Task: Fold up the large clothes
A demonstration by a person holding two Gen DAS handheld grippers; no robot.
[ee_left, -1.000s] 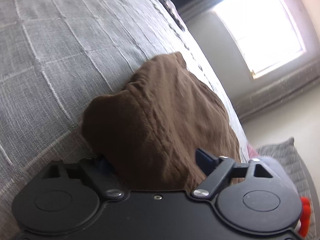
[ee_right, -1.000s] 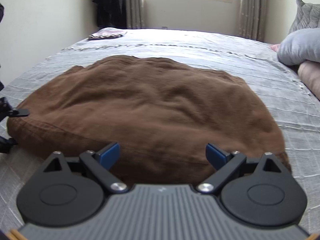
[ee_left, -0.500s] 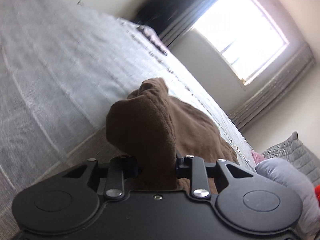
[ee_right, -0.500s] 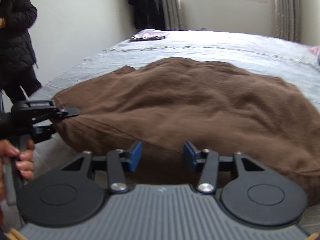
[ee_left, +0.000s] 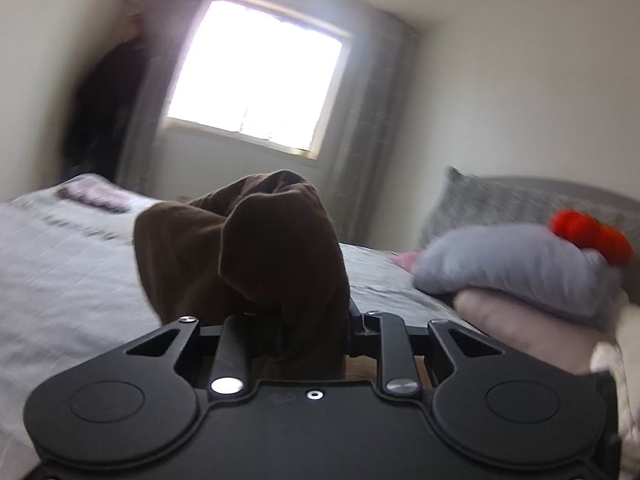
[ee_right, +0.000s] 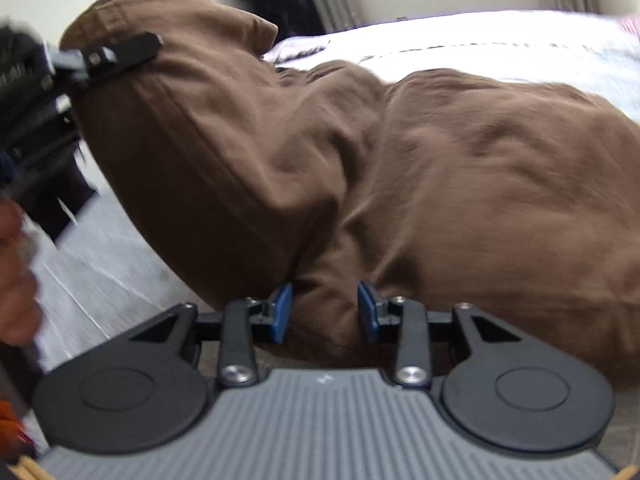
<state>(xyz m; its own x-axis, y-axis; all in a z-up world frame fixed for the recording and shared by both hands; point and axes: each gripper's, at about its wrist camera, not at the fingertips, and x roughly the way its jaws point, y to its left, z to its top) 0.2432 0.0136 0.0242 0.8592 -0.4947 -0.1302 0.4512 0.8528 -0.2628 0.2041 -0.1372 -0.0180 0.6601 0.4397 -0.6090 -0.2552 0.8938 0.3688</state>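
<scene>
A brown garment [ee_right: 460, 168] on the grey bed [ee_left: 60, 272] is pinched by the left gripper [ee_left: 308, 320], its corner held raised. A near fold is squeezed by the right gripper [ee_right: 325, 312], whose jaws are closing.

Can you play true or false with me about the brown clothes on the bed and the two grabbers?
1. The left gripper holds a bunch of the brown garment up off the bed. True.
2. The right gripper has nothing between its fingers. False: brown cloth sits between its blue fingers, and the jaws are closing on it.
3. The garment is already folded into a neat square. False: it lies rumpled, with one end lifted.
4. A grey pillow lies on the bed. True.
5. The window is dark. False: bright daylight comes through it.
</scene>
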